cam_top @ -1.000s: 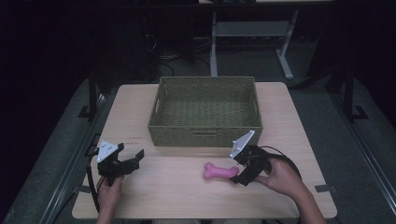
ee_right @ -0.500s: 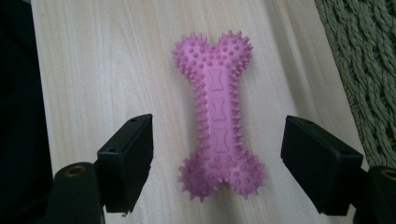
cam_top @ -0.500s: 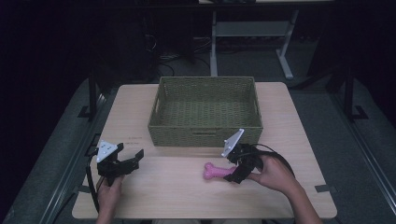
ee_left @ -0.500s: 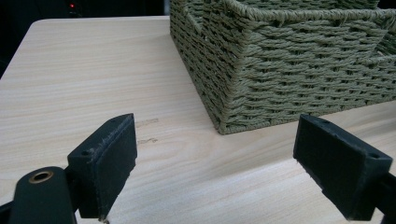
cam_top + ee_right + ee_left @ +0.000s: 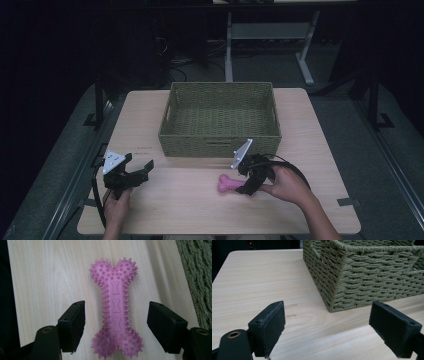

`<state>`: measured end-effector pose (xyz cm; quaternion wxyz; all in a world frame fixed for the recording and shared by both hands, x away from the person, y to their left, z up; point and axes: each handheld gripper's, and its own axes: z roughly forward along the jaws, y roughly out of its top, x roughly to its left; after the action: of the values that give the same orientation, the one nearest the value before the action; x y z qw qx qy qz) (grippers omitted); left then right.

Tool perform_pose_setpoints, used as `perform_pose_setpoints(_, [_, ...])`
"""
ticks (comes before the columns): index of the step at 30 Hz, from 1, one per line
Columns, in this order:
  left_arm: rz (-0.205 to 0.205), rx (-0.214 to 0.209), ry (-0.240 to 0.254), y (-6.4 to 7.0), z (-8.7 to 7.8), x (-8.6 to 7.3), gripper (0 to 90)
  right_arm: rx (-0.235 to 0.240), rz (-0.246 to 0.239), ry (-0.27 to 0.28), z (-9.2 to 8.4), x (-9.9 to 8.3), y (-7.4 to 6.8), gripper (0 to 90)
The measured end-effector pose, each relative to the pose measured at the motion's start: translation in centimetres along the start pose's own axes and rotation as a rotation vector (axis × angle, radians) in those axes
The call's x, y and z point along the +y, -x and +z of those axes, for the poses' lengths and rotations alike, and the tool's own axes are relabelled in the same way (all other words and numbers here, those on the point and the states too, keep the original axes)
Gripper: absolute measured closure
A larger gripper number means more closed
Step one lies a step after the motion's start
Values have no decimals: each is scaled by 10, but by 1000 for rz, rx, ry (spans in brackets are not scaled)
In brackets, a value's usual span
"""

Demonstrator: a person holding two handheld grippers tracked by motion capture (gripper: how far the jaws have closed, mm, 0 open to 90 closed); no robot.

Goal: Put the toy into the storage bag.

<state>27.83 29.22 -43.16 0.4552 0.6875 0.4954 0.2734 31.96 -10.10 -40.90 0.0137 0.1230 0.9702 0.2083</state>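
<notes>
While my right gripper [image 5: 116, 325] straddles the pink spiky bone toy [image 5: 115, 310], its jaws have just been closing, yet a gap shows on either side of the toy's shaft — the pads do not press on it. The toy lies flat on the wooden table [image 5: 180, 200], just in front of the woven green basket [image 5: 220, 142], near that basket's right front corner. In the high view my right gripper [image 5: 248, 186] covers the toy's [image 5: 227, 183] near end, so only the far knob and part of the shaft show there. In the right gripper view the toy's lower knob runs close to the bottom edge, and a strip of the basket's weave [image 5: 197, 277] is cut off at the right.

My left gripper [image 5: 131, 175] rests well to the left of the basket's front wall, jaws wide apart with nothing but bare tabletop [image 5: 262, 280] between them. In the left gripper view the basket's near corner [image 5: 362, 277] rises straight ahead of the left gripper [image 5: 327, 330], and its rim runs out of the top of the picture — I cannot see inside from there. From above, the basket's inner floor [image 5: 220, 120] looks to hold nothing, though the near wall hides a strip of it. Beyond the basket, past the table's far edge, the room is dark; a pale metal stand [image 5: 270, 30] is all I can make out.
</notes>
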Motion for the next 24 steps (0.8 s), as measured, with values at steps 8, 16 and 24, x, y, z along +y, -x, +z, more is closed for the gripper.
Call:
perform_pose_setpoints(8, [1, 0, -1, 0, 0, 0, 130, 1, -2, -24, 8, 3, 2, 329])
perform_pose_setpoints(16, [-2, -1, 2, -1, -1, 0, 130, 8, -14, -44, 17, 4, 4, 391])
perform_pose_setpoints(24, [-2, 0, 1, -1, -1, 0, 130, 10, -24, -55, 23, 5, 4, 442])
